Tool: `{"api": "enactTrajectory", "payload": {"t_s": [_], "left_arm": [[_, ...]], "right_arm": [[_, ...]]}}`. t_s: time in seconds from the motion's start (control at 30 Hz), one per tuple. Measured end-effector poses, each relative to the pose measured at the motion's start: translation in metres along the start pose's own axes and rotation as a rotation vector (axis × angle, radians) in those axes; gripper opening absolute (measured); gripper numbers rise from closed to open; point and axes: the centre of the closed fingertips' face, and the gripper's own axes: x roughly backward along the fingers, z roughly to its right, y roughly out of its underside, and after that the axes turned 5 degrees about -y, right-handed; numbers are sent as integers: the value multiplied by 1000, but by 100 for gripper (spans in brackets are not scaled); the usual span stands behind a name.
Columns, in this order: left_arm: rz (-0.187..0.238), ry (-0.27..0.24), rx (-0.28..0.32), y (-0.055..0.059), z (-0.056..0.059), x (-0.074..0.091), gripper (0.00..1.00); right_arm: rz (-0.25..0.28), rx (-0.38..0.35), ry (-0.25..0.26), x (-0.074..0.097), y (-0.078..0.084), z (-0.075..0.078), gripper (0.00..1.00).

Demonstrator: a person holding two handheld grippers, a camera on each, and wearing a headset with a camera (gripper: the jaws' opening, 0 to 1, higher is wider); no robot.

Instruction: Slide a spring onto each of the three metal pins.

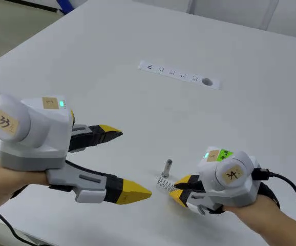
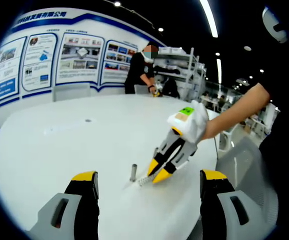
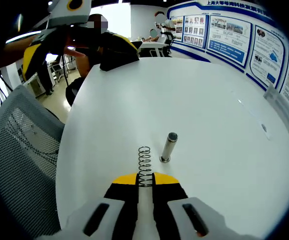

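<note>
A: What's nearest, at the bottom of the head view?

B: Lower left, the left hand-held gripper (image 1: pixel 132 163), jaws spread wide and holding nothing. Lower right, the right hand-held gripper (image 1: pixel 181 189) is clamped on one end of a spring (image 1: pixel 163 183).

A: And the pin?

B: A metal pin (image 1: pixel 167 167) stands upright on the white worktop (image 1: pixel 112 61), just beside the spring's free end, below the frame's centre.

A: Farther back?

B: A white power strip (image 1: pixel 180 75) lies flat, upper centre.
</note>
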Motion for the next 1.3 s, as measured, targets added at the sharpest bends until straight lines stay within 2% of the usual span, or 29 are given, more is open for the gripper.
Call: {"api": "enactTrajectory", "payload": {"t_s": [0.17,0.33,0.6,0.77,0.9,1.13,1.3], "left_arm": [[-8,9,-23,1,6,-3,80],[14,18,-33,-7,11,-8,74],[11,74,-94,-14,30,-20,64],[12,106,-120,-17,41,-23,55],[4,121,-129,-15,46,-24,49],[1,151,-136,-14,56,-23,39],[-26,180,-172,-10,65,-23,23]], "right_arm": [[32,48,-16,22,-16,-5,11],[55,89,-39,46,-33,-12,11],[68,214,-75,74,-59,-33,11],[47,291,-103,80,-64,-46,11],[53,296,-110,83,-68,-51,11],[49,359,-125,90,-70,-61,11],[37,381,-130,92,-68,-65,11]]}}
